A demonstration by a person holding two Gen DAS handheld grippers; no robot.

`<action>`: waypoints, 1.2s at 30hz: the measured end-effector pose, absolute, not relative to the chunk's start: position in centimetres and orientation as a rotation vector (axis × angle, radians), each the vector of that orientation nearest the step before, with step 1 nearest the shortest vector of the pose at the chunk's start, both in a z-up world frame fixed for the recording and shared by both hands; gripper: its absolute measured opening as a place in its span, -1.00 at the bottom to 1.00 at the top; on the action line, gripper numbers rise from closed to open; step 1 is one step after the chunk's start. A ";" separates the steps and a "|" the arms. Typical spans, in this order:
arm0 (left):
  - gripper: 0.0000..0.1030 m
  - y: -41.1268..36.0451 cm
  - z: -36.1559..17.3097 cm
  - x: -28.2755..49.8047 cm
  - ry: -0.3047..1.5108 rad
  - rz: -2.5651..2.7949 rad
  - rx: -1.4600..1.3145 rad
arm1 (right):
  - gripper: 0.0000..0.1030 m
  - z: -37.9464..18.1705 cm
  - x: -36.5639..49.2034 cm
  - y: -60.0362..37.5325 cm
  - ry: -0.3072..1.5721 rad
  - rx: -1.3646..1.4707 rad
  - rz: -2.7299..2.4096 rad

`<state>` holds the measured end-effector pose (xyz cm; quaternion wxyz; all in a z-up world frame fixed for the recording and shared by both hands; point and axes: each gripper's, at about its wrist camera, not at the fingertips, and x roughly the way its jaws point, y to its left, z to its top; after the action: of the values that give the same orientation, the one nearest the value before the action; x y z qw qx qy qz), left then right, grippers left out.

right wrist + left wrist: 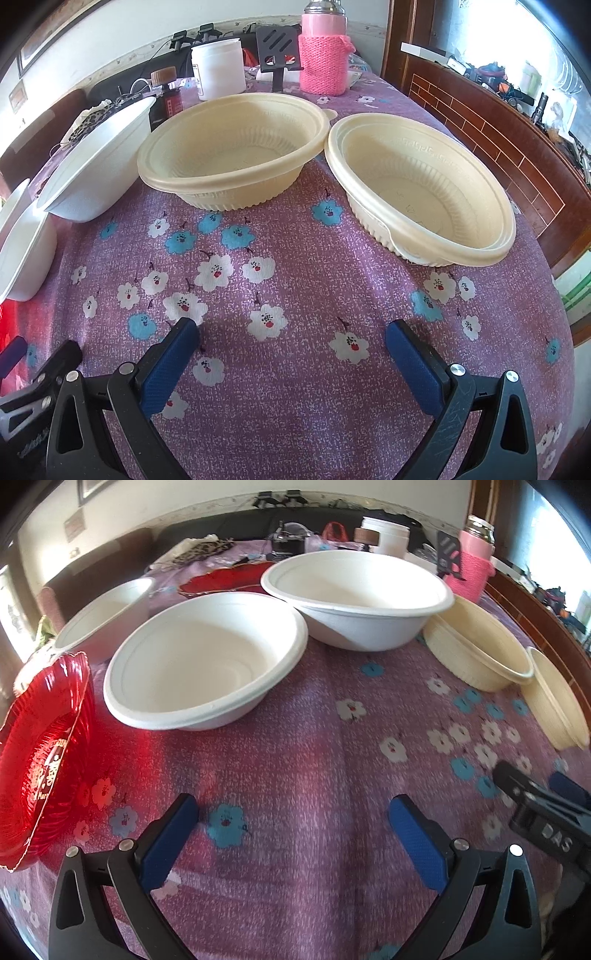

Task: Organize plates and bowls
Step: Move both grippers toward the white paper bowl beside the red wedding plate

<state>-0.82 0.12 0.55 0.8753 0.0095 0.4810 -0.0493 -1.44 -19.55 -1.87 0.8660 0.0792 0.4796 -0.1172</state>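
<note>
I found both tools idle and nothing yet sorted; I judged the task to be at its opening step, choosing a first piece to lift.

The left gripper [293, 808] stood with its blue pads spread wide and nothing between them, low over the flowered counter [314, 738]. Directly ahead of it and slightly to its left sat the near white bowl [205, 661], with the far white bowl [356, 598] beyond it to the right and a third white bowl [103, 620] further left. A red plate [40, 760] lay close on its left side, tilted up at its edge. A second red plate [229, 578] lay well ahead, behind the bowls.

The right gripper [291, 328] was likewise spread and empty. Ahead to its left sat one cream bowl [232, 147]; ahead to its right, a second cream bowl [421, 192]. The two were close at the rims; whether they touched I could not tell.

In my judgement, the next move called for closing one gripper on a rim and nesting like into like: cream into cream, white into white. The thin rims would need a square, steady pinch.
</note>
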 end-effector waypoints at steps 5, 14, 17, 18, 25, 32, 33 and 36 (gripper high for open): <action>0.98 2.2 4.2 -3.8 0.884 -0.131 -0.046 | 0.98 -1.7 -2.1 -19.6 1.022 0.176 -0.237; 0.99 4.2 9.6 -8.0 0.717 -0.148 -0.009 | 0.98 2.2 -6.6 -18.1 0.876 0.230 -0.143; 0.99 4.3 9.7 -7.8 0.728 -0.138 0.013 | 0.98 4.6 -7.7 -16.7 0.753 0.198 -0.122; 0.99 4.4 9.6 -7.9 0.730 -0.132 0.016 | 0.99 5.3 -8.0 -16.3 0.698 0.190 -0.114; 0.99 5.7 9.6 -7.1 0.741 -0.085 0.041 | 0.99 7.5 -6.6 -13.3 0.621 0.111 -0.041; 0.99 6.8 9.3 -6.1 0.753 -0.066 0.039 | 0.99 6.5 -4.7 -12.4 0.716 0.117 -0.026; 0.99 6.9 9.2 -5.9 0.754 -0.064 0.041 | 0.99 6.2 -4.3 -12.4 0.729 0.127 -0.015; 0.99 7.3 9.1 -5.4 0.759 -0.057 0.043 | 0.97 5.6 -3.5 -12.1 0.755 0.148 0.011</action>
<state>-5.37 7.31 9.07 0.9282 0.0212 0.3704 -0.0280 -3.53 -12.06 5.61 0.9269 0.0724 0.3682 0.0055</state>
